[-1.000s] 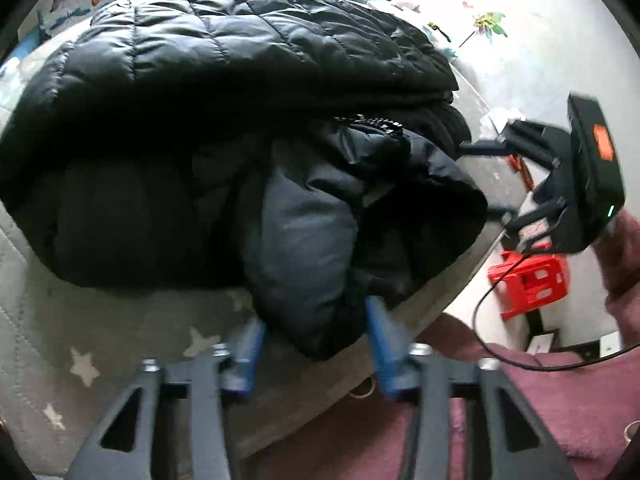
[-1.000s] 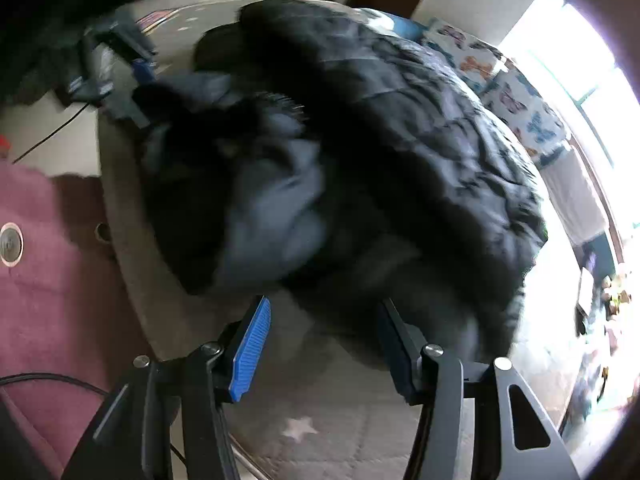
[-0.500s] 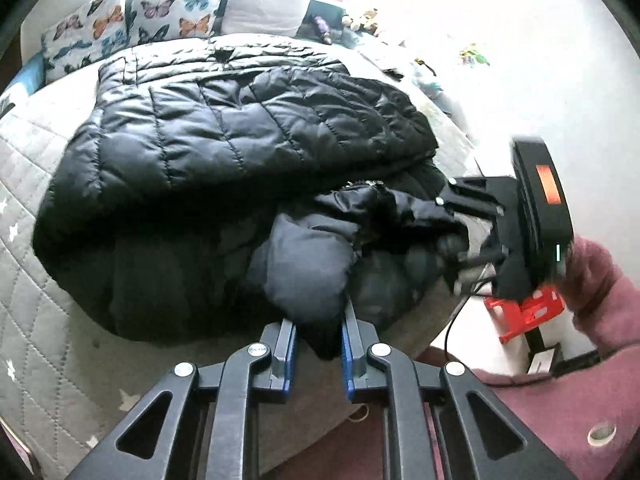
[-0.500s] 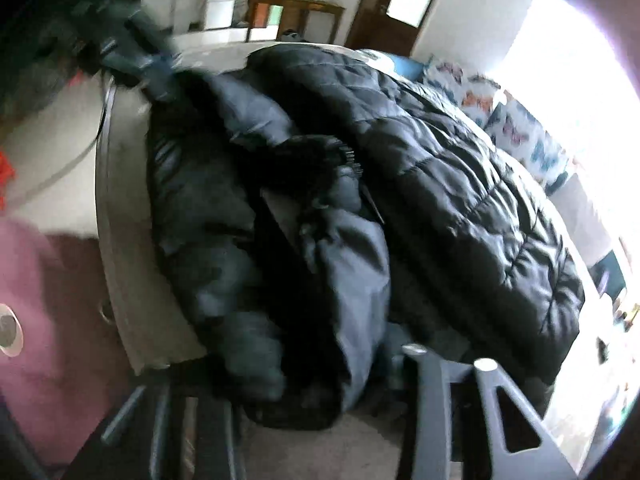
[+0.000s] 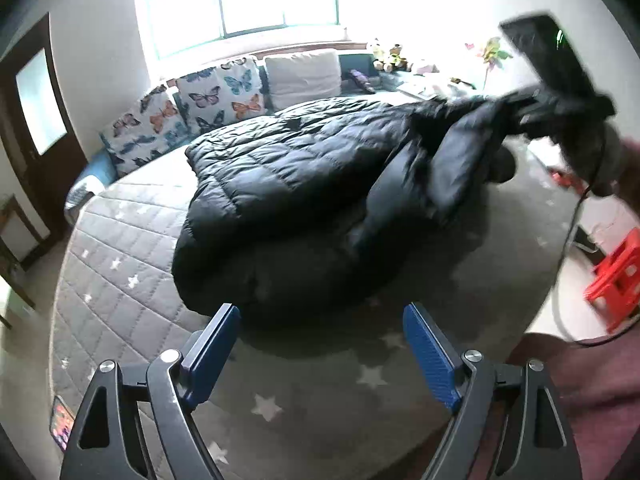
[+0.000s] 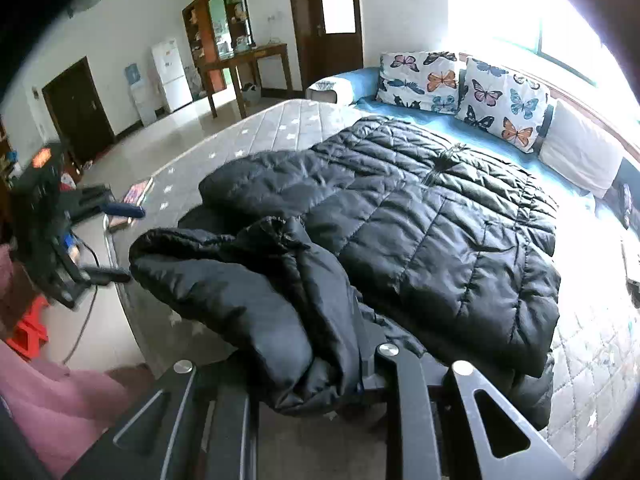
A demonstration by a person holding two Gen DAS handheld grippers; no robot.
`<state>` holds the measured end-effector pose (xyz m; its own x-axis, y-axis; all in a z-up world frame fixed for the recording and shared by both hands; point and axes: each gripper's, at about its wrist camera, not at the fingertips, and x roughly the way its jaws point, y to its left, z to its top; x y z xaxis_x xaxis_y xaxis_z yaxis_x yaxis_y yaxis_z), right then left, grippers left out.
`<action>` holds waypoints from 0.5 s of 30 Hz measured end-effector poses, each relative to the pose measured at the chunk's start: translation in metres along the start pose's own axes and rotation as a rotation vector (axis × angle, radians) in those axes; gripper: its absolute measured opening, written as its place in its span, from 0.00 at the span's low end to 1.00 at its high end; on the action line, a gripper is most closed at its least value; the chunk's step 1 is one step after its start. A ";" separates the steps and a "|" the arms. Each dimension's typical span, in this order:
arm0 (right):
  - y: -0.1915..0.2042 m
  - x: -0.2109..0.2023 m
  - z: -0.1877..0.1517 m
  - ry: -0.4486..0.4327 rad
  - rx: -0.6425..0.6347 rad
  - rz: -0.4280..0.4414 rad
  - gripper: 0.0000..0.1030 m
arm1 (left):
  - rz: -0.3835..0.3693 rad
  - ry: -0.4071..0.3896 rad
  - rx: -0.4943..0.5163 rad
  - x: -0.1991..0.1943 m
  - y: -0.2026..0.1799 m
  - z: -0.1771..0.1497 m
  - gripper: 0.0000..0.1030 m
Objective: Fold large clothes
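A large black quilted puffer jacket [image 5: 296, 184] lies on a grey star-patterned mattress [image 5: 120, 256]. My left gripper [image 5: 320, 344] is open and empty, held just short of the jacket's near edge. My right gripper [image 5: 516, 116] is shut on the jacket's sleeve [image 5: 452, 168] and holds it lifted above the jacket's right side. In the right wrist view the sleeve [image 6: 256, 304] bunches between the closed jaws and the jacket body [image 6: 432, 216] spreads beyond. The left gripper [image 6: 120, 240] shows at the far left there.
Butterfly pillows [image 5: 192, 108] and a white pillow [image 5: 304, 74] line the far edge under a window. A red plastic stool [image 5: 616, 280] stands on the floor at right. A phone [image 5: 60, 428] lies at the mattress's left edge. A wooden table [image 6: 244, 68] and fridge [image 6: 172, 74] stand beyond.
My left gripper let go of the sleeve, opened and pulled back. My right gripper closed on the sleeve and lifted it up over the jacket.
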<state>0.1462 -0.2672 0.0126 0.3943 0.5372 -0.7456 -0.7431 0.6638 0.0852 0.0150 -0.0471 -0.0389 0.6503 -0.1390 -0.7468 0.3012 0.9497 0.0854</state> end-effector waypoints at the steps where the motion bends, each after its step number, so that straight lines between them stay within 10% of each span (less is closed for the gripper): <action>1: -0.001 -0.001 0.003 -0.005 0.010 0.003 0.22 | 0.041 0.005 0.014 0.010 0.000 0.000 0.87; 7: -0.007 -0.005 0.005 -0.015 0.032 0.002 0.22 | 0.249 0.006 0.188 0.056 -0.022 -0.008 0.85; 10: -0.004 -0.007 0.000 -0.023 0.033 -0.003 0.22 | 0.327 -0.007 0.263 0.070 -0.032 -0.013 0.54; 15: 0.007 -0.019 -0.017 -0.065 0.020 -0.021 0.21 | 0.322 -0.103 0.195 0.044 -0.024 -0.016 0.41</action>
<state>0.1241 -0.2817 0.0166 0.4442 0.5553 -0.7030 -0.7238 0.6849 0.0837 0.0250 -0.0718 -0.0845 0.7966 0.1209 -0.5922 0.1905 0.8796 0.4358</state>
